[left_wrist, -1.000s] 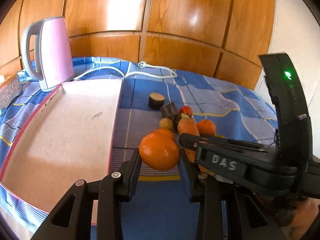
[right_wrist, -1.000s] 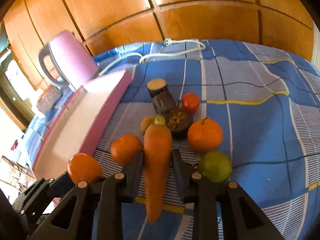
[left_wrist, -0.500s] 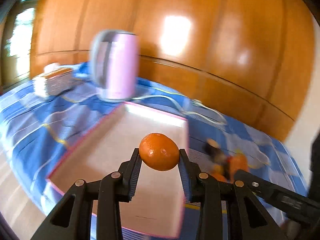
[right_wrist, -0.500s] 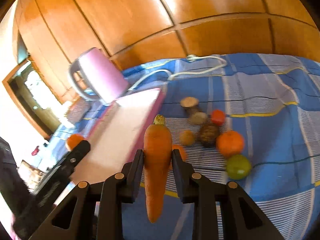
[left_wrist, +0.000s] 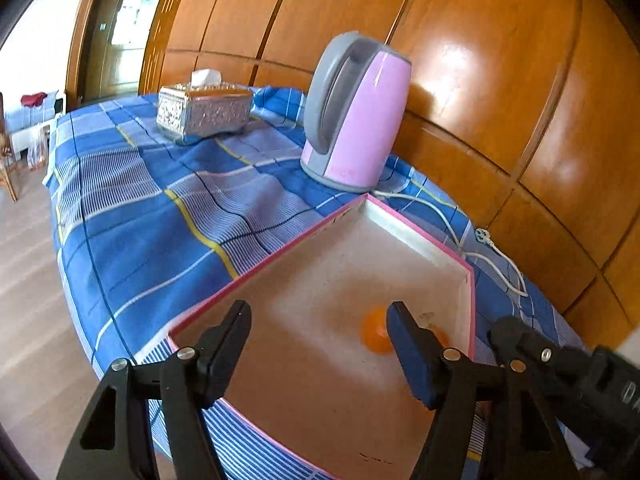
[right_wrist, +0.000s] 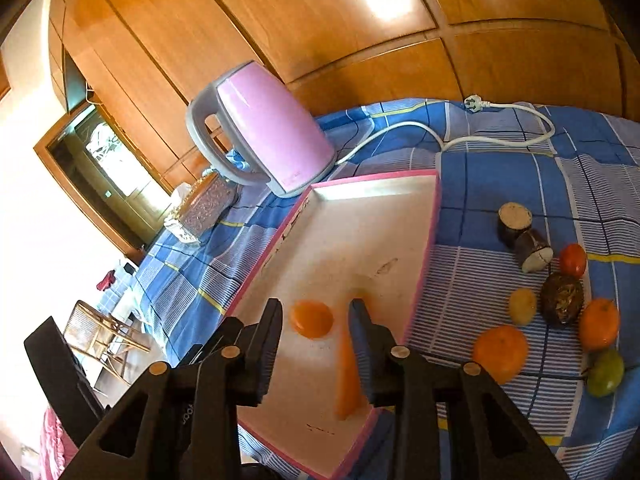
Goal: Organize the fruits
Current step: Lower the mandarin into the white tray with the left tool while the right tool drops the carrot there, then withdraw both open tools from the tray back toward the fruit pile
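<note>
Orange (right_wrist: 311, 319) and carrot (right_wrist: 347, 364) in tray (right_wrist: 376, 182); kettle (right_wrist: 266, 128) behind tray.

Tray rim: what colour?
Pink rim, white inside; clearest in the right wrist view.

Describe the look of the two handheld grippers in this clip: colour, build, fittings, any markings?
Both are matte black plastic. The left gripper and right gripper each have two angular fingers with triangular cut-outs, round silver pivot pins and dark blue pads. White lettering shows on the right one's body, partly cut off. No cables or sleeves are visible.
</note>
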The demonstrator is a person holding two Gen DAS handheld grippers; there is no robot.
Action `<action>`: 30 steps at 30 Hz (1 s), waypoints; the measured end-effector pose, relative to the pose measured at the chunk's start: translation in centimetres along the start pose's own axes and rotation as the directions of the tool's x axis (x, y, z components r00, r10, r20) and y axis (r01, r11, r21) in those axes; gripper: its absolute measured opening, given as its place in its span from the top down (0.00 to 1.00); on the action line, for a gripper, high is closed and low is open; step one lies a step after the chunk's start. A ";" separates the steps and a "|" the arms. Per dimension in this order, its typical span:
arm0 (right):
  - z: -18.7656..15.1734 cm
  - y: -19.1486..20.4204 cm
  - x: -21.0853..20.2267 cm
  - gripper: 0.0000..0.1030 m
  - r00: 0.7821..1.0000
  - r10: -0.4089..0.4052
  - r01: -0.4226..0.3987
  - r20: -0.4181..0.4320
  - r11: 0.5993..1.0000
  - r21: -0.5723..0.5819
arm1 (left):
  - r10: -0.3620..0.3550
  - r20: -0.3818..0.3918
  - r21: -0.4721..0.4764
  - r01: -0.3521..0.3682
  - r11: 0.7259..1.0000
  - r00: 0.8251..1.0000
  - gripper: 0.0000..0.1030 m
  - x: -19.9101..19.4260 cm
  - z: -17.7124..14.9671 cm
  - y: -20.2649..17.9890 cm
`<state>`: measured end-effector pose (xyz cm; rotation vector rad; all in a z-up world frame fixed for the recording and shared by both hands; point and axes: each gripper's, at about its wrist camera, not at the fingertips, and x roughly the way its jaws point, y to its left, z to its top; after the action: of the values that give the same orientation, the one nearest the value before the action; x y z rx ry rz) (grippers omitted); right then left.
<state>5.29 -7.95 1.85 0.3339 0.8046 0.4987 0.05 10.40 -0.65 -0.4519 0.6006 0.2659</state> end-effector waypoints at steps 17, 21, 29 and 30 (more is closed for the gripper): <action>-3.7 -5.6 -4.7 0.65 0.962 -0.273 0.273 0.020 0.961 -0.047 | -0.051 0.008 0.076 0.050 0.996 0.999 0.19 -0.9 -0.6 -2.3; -4.4 -8.2 -6.4 0.65 0.948 -0.317 0.316 0.023 0.948 0.021 | -0.086 -0.001 0.124 0.086 0.989 0.996 0.19 -1.1 -1.0 -3.4; -5.3 -11.5 -9.6 0.65 0.925 -0.378 0.365 0.044 0.914 0.174 | -0.244 -0.058 0.295 0.250 0.922 0.968 0.19 -2.3 -2.7 -7.4; -5.3 -11.8 -9.7 0.65 0.924 -0.381 0.366 0.044 0.911 0.191 | -0.263 -0.071 0.310 0.272 0.911 0.962 0.19 -2.4 -2.9 -7.9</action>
<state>-0.90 -22.56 -1.27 0.3536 0.8136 0.0508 -0.33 1.82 1.24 -0.2212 0.5878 -0.1011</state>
